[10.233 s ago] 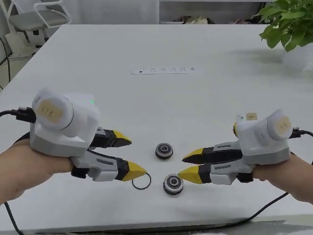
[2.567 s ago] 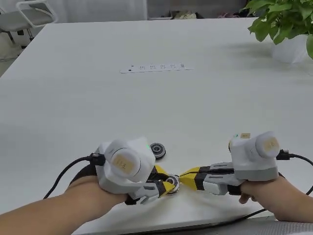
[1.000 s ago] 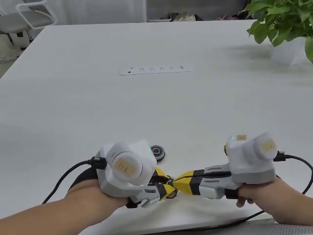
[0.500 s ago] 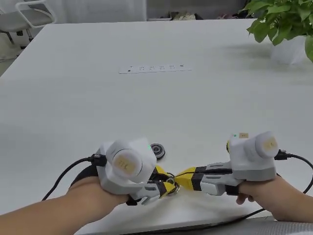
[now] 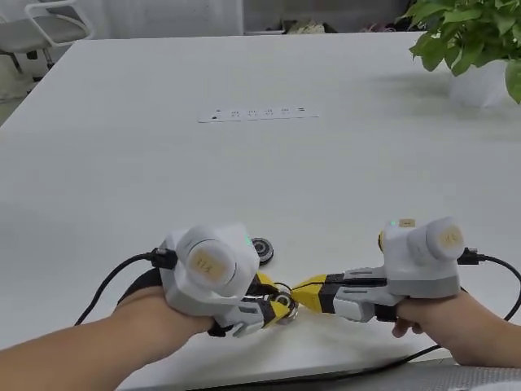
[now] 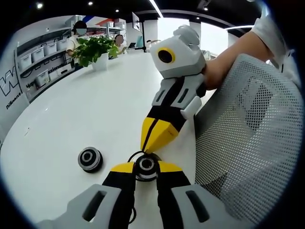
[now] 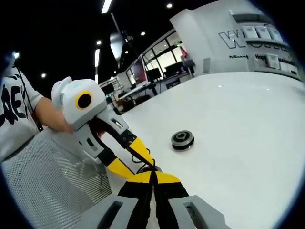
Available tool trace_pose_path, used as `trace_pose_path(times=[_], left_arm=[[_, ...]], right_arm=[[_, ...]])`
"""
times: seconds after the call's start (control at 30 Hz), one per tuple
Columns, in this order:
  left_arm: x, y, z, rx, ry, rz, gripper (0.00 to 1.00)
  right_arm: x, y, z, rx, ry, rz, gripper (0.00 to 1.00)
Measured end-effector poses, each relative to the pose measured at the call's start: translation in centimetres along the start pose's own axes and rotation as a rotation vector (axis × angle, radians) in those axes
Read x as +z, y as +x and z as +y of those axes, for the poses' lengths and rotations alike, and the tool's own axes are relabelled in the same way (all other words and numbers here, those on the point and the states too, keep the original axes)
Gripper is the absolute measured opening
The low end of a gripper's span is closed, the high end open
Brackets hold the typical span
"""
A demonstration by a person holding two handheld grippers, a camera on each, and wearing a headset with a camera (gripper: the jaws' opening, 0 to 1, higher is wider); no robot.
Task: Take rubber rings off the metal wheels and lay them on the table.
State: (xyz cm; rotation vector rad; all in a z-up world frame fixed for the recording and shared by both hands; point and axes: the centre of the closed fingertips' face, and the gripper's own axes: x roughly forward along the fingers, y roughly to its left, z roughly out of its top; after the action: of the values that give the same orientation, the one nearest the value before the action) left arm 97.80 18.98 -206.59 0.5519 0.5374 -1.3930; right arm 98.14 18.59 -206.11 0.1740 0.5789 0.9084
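Observation:
My left gripper is shut on a small metal wheel near the table's front edge, with its yellow jaw tips on either side of the wheel. My right gripper comes in from the right with its jaws shut and its tips pinching the wheel's black rubber ring, which bulges off the rim as a thin loop. In the right gripper view my right gripper meets the left gripper at that wheel. A second wheel with its ring on lies flat just behind.
A white power strip lies mid-table. A potted plant stands at the far right corner. A mesh chair back is just off the table's near edge. Cables trail from both grippers. The white table spreads wide beyond the wheels.
Ten seconds ago the grippers were apart and open beside two wheels; they have since closed in on the near wheel. Over the last second they have barely shifted.

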Motion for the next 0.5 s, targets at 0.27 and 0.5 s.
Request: trace_pose_path(times=[0.27, 0.5], left_arm=[[0.4, -0.9, -0.6, -0.024, 0.004, -0.002, 0.21], [1.3, -2.2, -0.7, -0.021, -0.008, -0.032, 0.27]], right_arm=[[0.1, -0.1, 0.1, 0.001, 0.002, -0.002, 0.0], [0.2, -0.1, 0.2, 0.004, -0.004, -0.001, 0.0]])
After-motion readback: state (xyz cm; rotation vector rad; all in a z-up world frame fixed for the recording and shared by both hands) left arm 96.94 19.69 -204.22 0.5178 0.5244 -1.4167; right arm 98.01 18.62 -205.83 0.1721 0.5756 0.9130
